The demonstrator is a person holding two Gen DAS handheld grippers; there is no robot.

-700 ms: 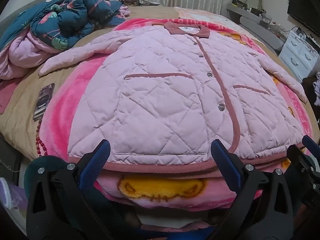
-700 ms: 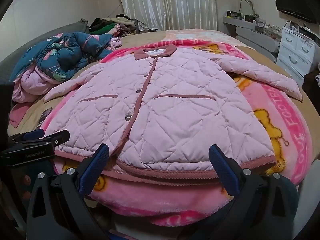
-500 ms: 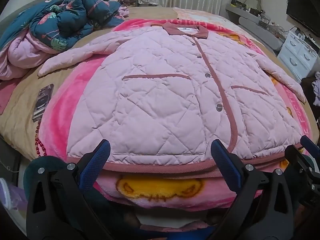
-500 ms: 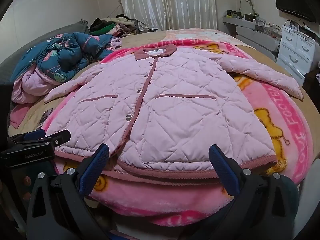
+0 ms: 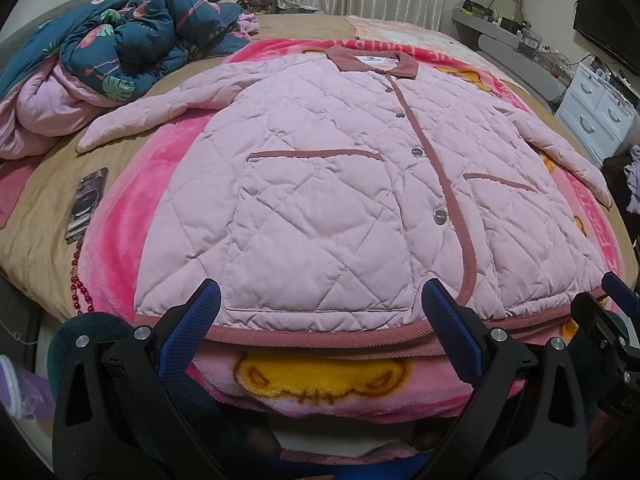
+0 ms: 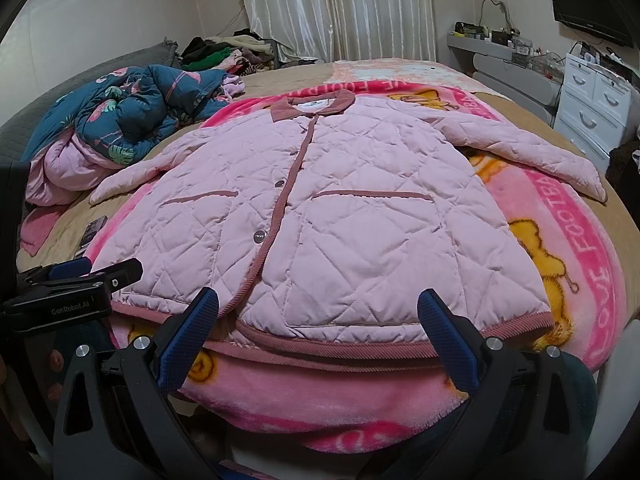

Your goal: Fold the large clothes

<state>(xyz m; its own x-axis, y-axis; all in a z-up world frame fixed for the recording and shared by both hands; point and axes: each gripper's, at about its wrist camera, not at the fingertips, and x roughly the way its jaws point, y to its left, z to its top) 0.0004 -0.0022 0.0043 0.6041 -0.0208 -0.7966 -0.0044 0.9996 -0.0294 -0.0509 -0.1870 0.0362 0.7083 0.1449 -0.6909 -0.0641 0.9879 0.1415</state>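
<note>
The jacket point(image 5: 320, 184) is pale pink, diamond-quilted, with dusty-rose collar, placket, pocket edges and hem. Under it, the blanket point(image 5: 120, 232) is hot pink with yellow bear figures and pale lettering. Left of the jacket, a quilt point(image 5: 132, 48) is dark teal with pink flamingos and green leaves. The bed point(image 5: 36, 240) is tan. Gripper pads point(image 5: 192, 332) are blue on black.
</note>
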